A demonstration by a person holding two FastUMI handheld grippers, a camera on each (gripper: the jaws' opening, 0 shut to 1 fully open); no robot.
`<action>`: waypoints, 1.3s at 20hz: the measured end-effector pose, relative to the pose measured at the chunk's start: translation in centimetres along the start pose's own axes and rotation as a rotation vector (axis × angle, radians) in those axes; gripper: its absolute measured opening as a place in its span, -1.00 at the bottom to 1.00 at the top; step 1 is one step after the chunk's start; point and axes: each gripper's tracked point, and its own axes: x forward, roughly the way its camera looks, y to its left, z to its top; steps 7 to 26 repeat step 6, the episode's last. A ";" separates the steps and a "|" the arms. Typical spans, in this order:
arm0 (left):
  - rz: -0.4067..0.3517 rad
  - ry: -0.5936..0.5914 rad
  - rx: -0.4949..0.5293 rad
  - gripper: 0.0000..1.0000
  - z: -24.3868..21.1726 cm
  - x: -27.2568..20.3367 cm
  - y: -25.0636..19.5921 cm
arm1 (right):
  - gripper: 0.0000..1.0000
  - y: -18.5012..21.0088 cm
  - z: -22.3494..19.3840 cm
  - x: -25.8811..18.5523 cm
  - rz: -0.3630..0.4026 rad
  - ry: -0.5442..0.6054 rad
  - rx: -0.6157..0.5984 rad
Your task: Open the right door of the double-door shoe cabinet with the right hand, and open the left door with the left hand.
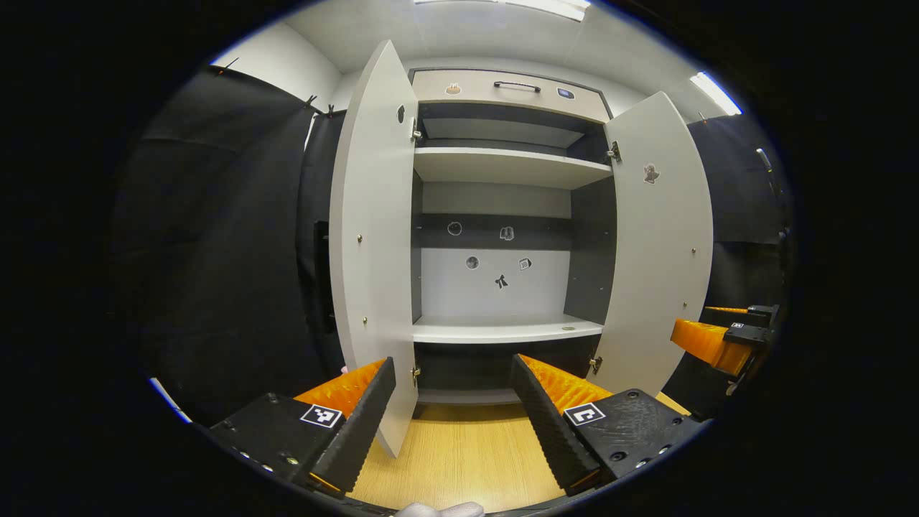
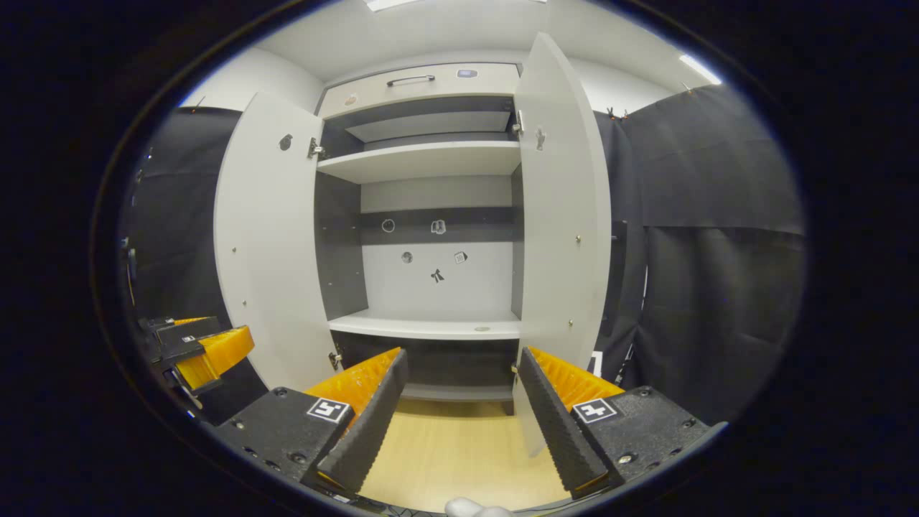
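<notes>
The shoe cabinet stands with both doors swung wide. In the left gripper view the left door stands edge-on close ahead and the right door angles outward. My left gripper is open, and the left door's lower edge runs down between its fingers without touching them. In the right gripper view the right door hangs near, its bottom edge beside one finger, and the left door opens far left. My right gripper is open, holding nothing. The other gripper shows at each view's side.
Inside, pale shelves hold nothing, and small stickers dot the back panel. A drawer front with a dark handle tops the cabinet. Light wooden floor lies below; black cloth walls flank both sides.
</notes>
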 end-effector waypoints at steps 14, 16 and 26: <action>0.000 -0.019 0.017 0.93 0.7 0.2 0.5 | 0.93 0.7 0.4 0.2 0.000 -0.014 0.001; 0.000 -0.019 0.017 0.93 0.7 0.2 0.5 | 0.93 0.7 0.4 0.2 0.000 -0.014 0.001; 0.000 -0.019 0.017 0.93 0.7 0.2 0.5 | 0.93 0.7 0.4 0.2 0.000 -0.014 0.001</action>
